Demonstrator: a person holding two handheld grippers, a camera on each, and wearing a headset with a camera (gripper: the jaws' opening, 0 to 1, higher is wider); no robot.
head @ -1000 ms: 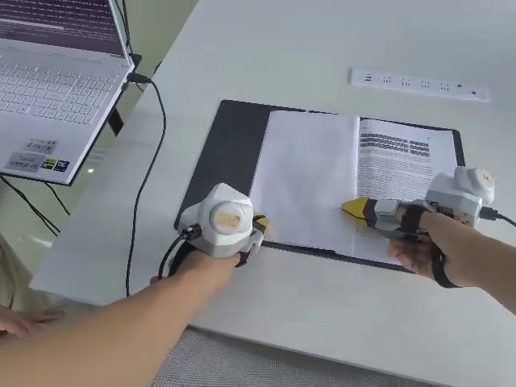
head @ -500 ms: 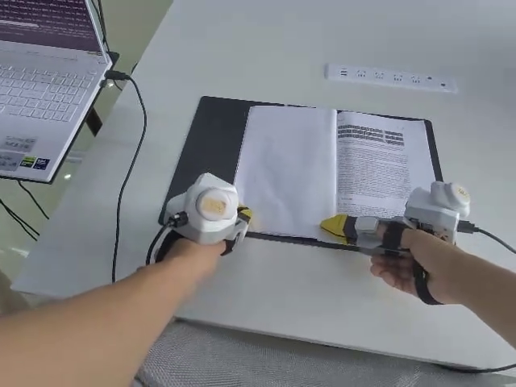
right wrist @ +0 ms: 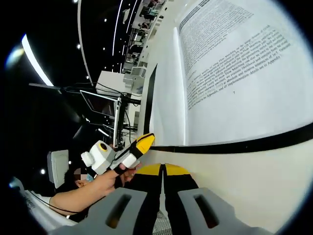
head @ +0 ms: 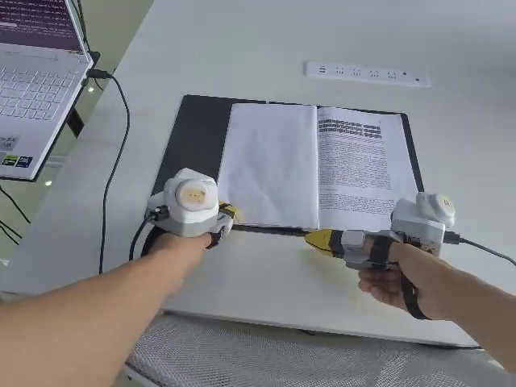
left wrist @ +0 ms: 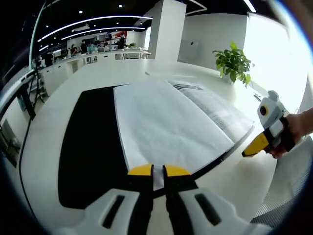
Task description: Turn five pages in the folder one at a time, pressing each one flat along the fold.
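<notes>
Black folder (head: 189, 137) lies open, pages (head: 270, 165) flat.

The folder (head: 193, 137) is seen lying open on the table (head: 242, 48). Inside it, a turned page (head: 270, 165) is laid flat on the left and a printed page (head: 363, 169) on the right, the two meeting at the fold. Behind the folder, a power strip (head: 367, 74) is set along the table's far side. Far left, a laptop (head: 32, 89) is placed, with a cable (head: 113, 161) trailing down the table's left edge. The left gripper (head: 228, 213) is held at the folder's near edge, by the turned page's near left corner. The right gripper (head: 316, 239) is held over bare table just before the folder's near edge.
</notes>
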